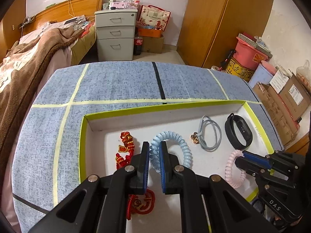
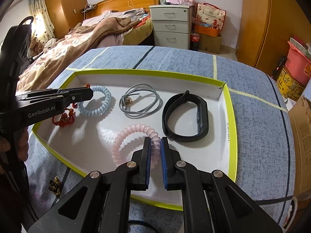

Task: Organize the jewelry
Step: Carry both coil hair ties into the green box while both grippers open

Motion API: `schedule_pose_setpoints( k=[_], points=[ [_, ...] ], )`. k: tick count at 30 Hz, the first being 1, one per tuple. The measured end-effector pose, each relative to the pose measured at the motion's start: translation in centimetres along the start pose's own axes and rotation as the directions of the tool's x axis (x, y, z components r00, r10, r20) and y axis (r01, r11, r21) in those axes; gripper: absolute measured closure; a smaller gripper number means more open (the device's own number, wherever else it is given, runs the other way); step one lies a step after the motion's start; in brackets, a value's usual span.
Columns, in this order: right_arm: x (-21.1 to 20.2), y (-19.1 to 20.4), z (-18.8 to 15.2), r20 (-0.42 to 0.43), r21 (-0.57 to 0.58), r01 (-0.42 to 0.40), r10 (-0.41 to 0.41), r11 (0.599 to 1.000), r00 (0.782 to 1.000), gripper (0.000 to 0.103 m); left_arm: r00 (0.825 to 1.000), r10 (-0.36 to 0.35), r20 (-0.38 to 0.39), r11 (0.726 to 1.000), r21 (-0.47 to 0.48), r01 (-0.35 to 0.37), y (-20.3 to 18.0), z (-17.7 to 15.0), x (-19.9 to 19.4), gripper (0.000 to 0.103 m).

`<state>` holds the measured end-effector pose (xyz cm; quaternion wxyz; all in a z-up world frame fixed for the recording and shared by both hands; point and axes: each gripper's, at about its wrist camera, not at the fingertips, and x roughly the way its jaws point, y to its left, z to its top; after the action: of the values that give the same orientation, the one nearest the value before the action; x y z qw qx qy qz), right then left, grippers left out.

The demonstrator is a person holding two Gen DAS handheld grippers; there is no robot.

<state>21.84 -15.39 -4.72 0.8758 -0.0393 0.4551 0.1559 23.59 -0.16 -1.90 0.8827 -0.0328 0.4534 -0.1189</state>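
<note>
A white tray with a lime-green rim [image 1: 161, 107] [image 2: 232, 128] lies on the blue cloth. In it are a light blue coil band [image 1: 184, 147] [image 2: 97, 112], a pink coil band [image 1: 231, 167] [image 2: 132, 130], a grey cord bracelet [image 1: 211, 136] [image 2: 141, 103], a black wristband [image 1: 238, 134] [image 2: 186, 116] and red knotted charms [image 1: 127, 145] [image 2: 65, 117]. My left gripper [image 1: 154, 145] [image 2: 91, 94] is shut on the blue coil band. My right gripper [image 2: 155, 141] [image 1: 242, 155] is shut on the pink coil band.
A dark and gold trinket [image 2: 54, 186] lies on the cloth outside the tray's near left edge. A bed [image 1: 29, 58], a grey drawer cabinet [image 1: 115, 33], a wooden wardrobe [image 1: 219, 19] and stacked boxes and tubs [image 1: 272, 81] stand beyond the table.
</note>
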Motion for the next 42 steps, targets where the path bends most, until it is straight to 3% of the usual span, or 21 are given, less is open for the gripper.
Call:
schedule_pose_setpoints(
  k=[17, 26, 29, 42],
  points=[
    [0.3, 0.4, 0.0, 0.002, -0.012, 0.016, -0.016, 1.0, 1.0, 0.092, 1.0, 0.004, -0.017, 1.0, 0.002, -0.004, 0.0, -0.3, 0.8, 0.091],
    [0.1, 0.0, -0.1, 0.007, 0.0, 0.016, -0.016, 1.0, 1.0, 0.085, 1.0, -0.011, -0.004, 1.0, 0.005, 0.011, -0.3, -0.4, 0.1, 0.071],
    [-0.2, -0.1, -0.1, 0.018, 0.007, 0.009, -0.009, 1.0, 1.0, 0.075, 1.0, -0.01, -0.002, 1.0, 0.009, 0.01, -0.5, -0.6, -0.2, 0.07],
    [-3.5, 0.1, -0.9, 0.081, 0.041, 0.001, -0.004, 0.999, 0.997, 0.075, 0.997, -0.038, 0.064, 0.999, 0.025, 0.036, -1.2, -1.9, -4.6, 0.061]
  ],
)
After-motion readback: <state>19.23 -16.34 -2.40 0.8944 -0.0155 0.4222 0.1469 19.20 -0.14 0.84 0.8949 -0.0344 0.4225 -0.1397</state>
